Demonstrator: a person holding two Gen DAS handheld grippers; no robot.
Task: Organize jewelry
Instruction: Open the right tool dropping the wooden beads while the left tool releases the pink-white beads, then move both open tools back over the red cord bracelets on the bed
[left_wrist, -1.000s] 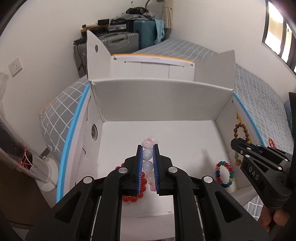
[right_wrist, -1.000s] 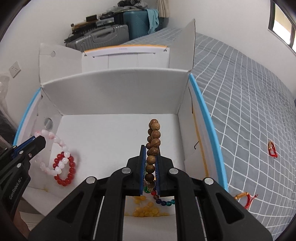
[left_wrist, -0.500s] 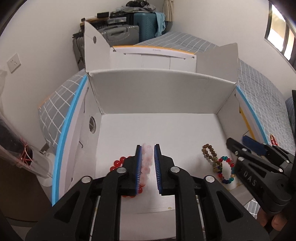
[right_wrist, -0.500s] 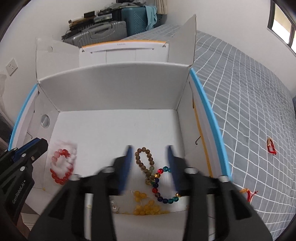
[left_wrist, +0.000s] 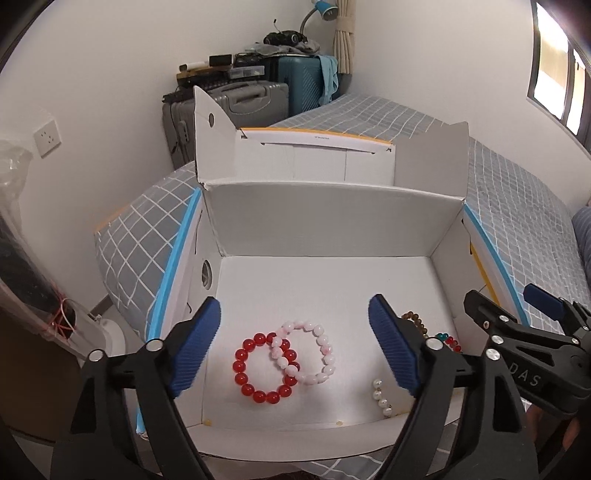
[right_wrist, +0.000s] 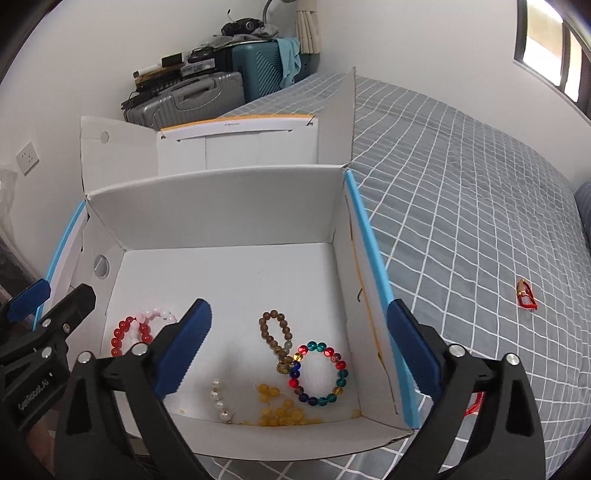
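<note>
Right now both black two-finger grippers with blue ribbed pads hang over an open white cardboard box (left_wrist: 325, 221) that sits on a bed with a grey checked cover (right_wrist: 461, 192). The left gripper (left_wrist: 295, 343) has just been opening its jaws, and they stand spread wide with nothing pinched between them. Below that gap, on the box floor, lies a pale pink bead bracelet (left_wrist: 308, 350) resting partly across a bracelet of glossy red round beads (left_wrist: 264, 371); the two touch and overlap. The right gripper (right_wrist: 299, 354) has likewise just been opening, its jaws spread apart and empty. Beneath it a brown wooden bead bracelet (right_wrist: 276, 334) lies on the box floor, its lower end touching a bracelet of mixed red, teal, blue and yellow glass beads (right_wrist: 319, 373). Near the front wall of the box sit a short strand of white pearl beads (right_wrist: 220, 400) and a loose heap of yellow beads (right_wrist: 277, 410). Out on the bed cover, well apart from the box, lies a small red cord piece (right_wrist: 526, 295). Grey and teal suitcases (left_wrist: 258, 96) stand against the far wall.
</note>
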